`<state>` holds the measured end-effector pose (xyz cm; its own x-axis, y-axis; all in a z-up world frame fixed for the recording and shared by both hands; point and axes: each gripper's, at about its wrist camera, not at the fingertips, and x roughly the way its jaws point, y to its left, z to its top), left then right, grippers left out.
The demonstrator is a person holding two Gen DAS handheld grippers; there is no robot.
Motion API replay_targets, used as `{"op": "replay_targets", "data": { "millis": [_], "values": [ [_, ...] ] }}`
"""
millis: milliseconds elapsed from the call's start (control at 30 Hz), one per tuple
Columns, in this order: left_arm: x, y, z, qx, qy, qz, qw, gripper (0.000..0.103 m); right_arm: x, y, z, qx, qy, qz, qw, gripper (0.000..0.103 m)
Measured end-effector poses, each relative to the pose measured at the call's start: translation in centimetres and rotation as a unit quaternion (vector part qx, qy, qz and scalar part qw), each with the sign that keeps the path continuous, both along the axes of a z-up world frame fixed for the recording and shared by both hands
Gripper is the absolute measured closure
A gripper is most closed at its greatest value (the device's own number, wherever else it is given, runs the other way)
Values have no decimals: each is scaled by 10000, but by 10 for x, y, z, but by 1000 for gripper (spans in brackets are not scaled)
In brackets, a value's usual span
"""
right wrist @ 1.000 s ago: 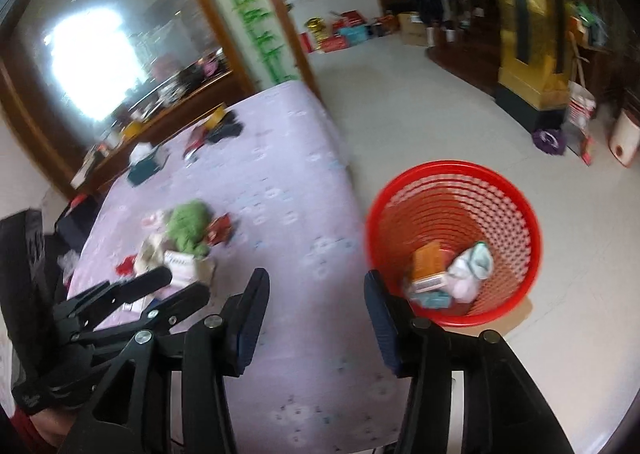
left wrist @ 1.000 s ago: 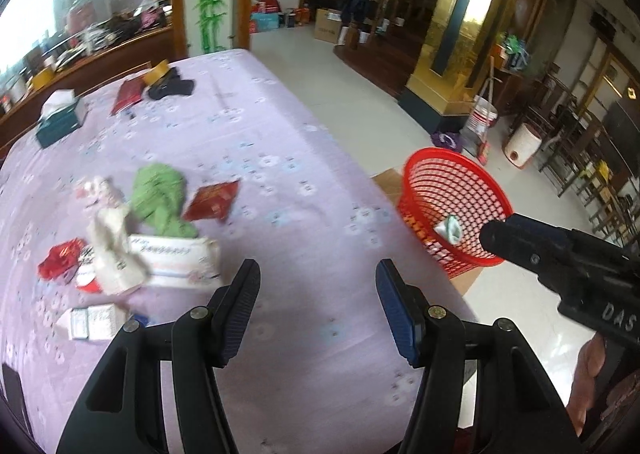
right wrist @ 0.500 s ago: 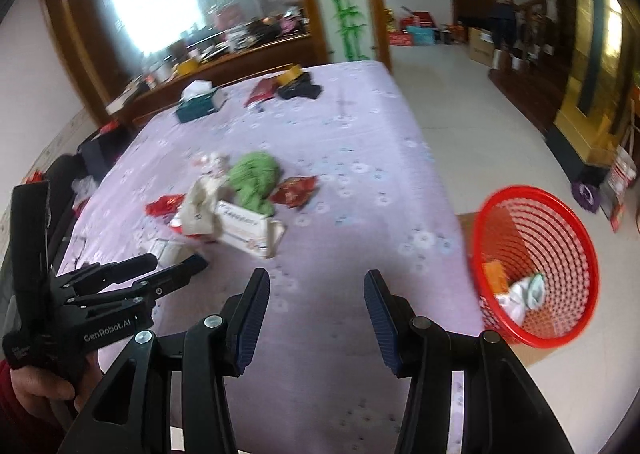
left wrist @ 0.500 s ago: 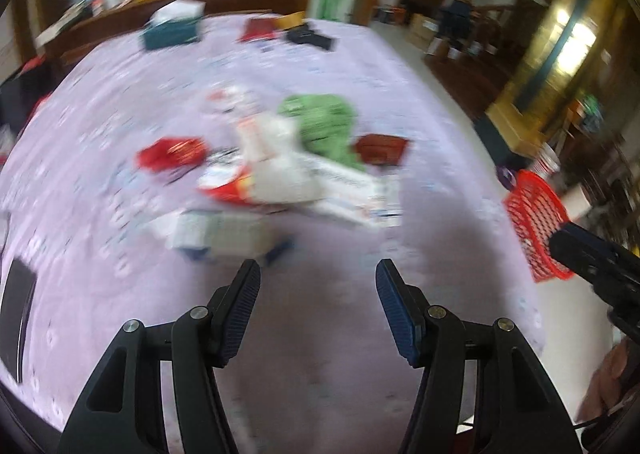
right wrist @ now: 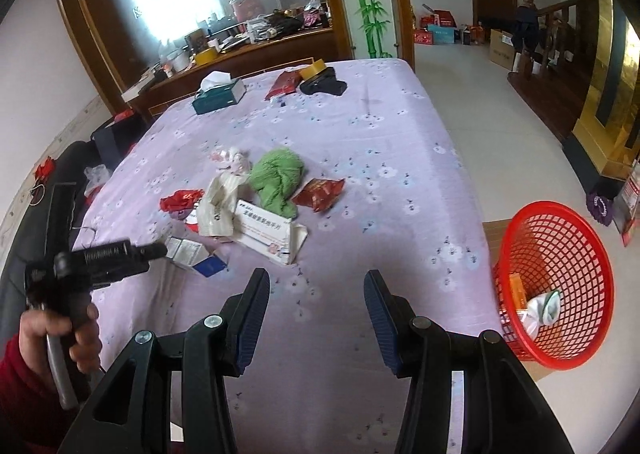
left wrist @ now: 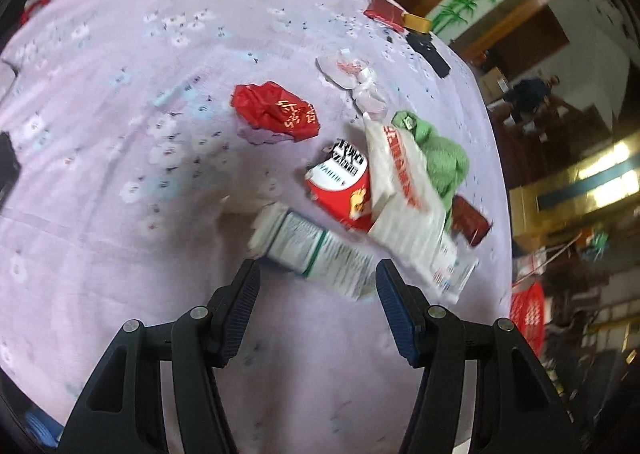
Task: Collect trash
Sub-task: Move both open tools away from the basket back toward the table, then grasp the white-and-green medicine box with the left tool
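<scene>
While the left gripper hovers over the trash pile on the purple table, its jaws stand apart and empty, the white-green box just beyond the tips. Next to that box: red cup, white bag, green cloth, red wrapper. Right gripper also parted, holding nothing, above the table edge. Red basket sits on the floor beside the table with some trash inside.
</scene>
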<state>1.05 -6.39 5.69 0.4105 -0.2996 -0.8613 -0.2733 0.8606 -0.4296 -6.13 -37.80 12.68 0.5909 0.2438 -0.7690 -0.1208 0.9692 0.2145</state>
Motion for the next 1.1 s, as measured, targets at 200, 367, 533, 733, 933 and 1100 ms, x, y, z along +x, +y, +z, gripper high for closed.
{"op": "replay_targets", "data": {
  "millis": [200, 367, 533, 733, 933, 1100],
  "values": [
    [29, -13, -18, 141, 402, 221, 9988, 44, -1, -23, 3, 4, -38, -239, 9997, 50],
    [43, -20, -31, 562, 531, 37, 9970, 45, -3, -40, 3, 38, -44, -429, 9991, 50],
    [43, -21, -36, 877, 399, -249, 9950, 51, -2, -45, 2, 77, -27, -485, 9988, 50],
    [26, -15, -34, 1027, 174, -614, 9927, 68, 7, -28, 1, 161, 24, -262, 9995, 50],
    [0, -10, -26, 1309, -126, -967, 9866, 69, 31, 13, -1, 455, 214, 269, 9984, 50],
    [-16, -5, -14, 1479, -391, -1261, 9801, 69, 60, 55, -8, 532, 383, 650, 9957, 50]
  ]
}}
